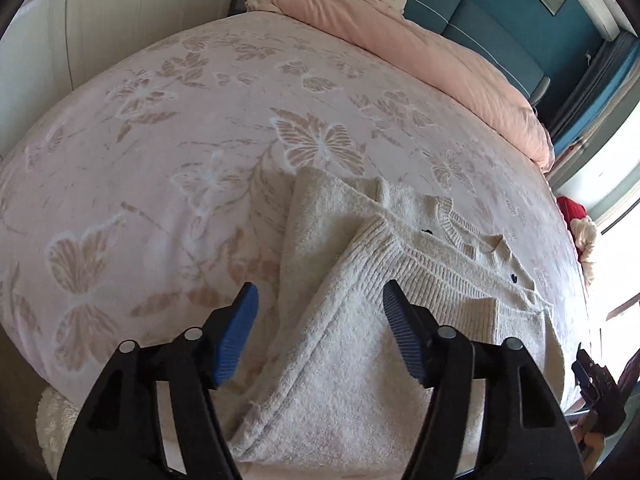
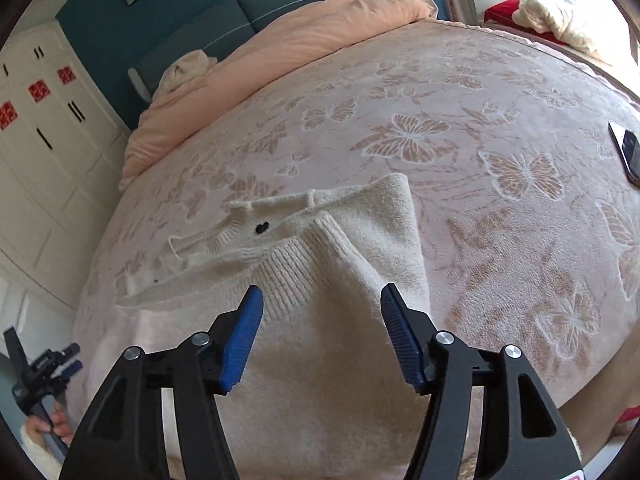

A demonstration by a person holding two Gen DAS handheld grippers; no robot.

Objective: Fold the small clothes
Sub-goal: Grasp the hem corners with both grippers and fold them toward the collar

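A small cream knitted sweater (image 1: 360, 300) lies on the pink butterfly bedspread (image 1: 160, 140), with one ribbed-cuff sleeve folded across its body. It also shows in the right wrist view (image 2: 340, 280). My left gripper (image 1: 320, 292) is open and empty, hovering above the sweater's near part, its left finger over the bedspread. My right gripper (image 2: 322, 294) is open and empty above the folded sleeve. The right gripper shows at the right edge of the left wrist view (image 1: 596, 380); the left gripper shows at the lower left of the right wrist view (image 2: 52, 364).
A peach duvet (image 1: 420, 52) is bunched at the head of the bed against a teal headboard (image 2: 180, 40). A phone (image 2: 628, 152) lies on the bedspread at the right. Red and cream cloth (image 1: 580, 224) sits beside the bed near the window. White cupboards (image 2: 40, 140) stand left.
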